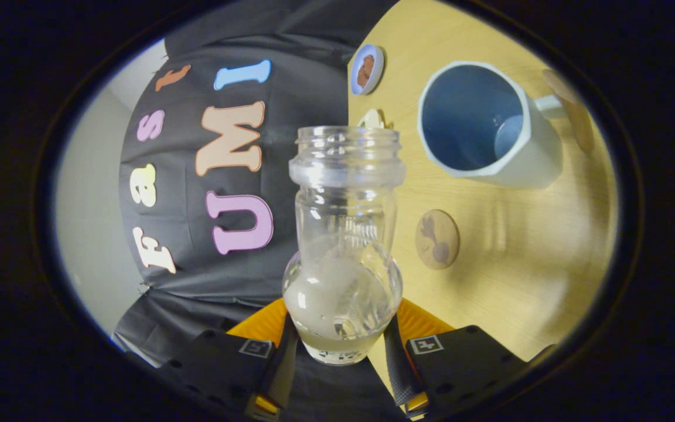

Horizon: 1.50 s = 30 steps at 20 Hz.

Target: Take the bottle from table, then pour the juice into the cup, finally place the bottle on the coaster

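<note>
Both fingers apparently clamp bottle between them.

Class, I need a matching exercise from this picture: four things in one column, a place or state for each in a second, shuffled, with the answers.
1 bottle
2 cup
3 brown round coaster
4 blue-rimmed coaster

a. beyond the cup, near the booth wall
b. gripped between the fingers, lid off
c. empty, blue inside
d. between bottle and cup

Pairs: 1-b, 2-c, 3-d, 4-a
</note>
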### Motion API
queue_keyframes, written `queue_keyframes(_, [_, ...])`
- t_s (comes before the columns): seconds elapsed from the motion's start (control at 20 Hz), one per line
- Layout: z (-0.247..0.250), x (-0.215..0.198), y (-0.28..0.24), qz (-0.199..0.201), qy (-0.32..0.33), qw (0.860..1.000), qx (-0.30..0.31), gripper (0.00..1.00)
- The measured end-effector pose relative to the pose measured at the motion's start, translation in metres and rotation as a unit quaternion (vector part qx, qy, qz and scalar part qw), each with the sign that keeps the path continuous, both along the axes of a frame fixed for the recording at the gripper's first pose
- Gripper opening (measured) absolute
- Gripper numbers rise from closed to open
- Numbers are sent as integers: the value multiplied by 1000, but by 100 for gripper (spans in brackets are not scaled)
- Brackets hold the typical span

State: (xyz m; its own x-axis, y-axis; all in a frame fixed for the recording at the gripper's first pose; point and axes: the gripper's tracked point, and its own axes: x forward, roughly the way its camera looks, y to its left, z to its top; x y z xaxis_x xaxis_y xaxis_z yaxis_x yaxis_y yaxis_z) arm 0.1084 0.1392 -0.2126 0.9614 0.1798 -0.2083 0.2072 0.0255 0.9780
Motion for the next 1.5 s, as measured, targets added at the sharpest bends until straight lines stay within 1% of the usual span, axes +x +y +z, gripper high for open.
queue_keyframes(0.7, [8, -1, -5, -1, 29, 997, 72, 70])
queue_keyframes(1.5, [23, 4, -11, -17, 24, 992, 121, 70])
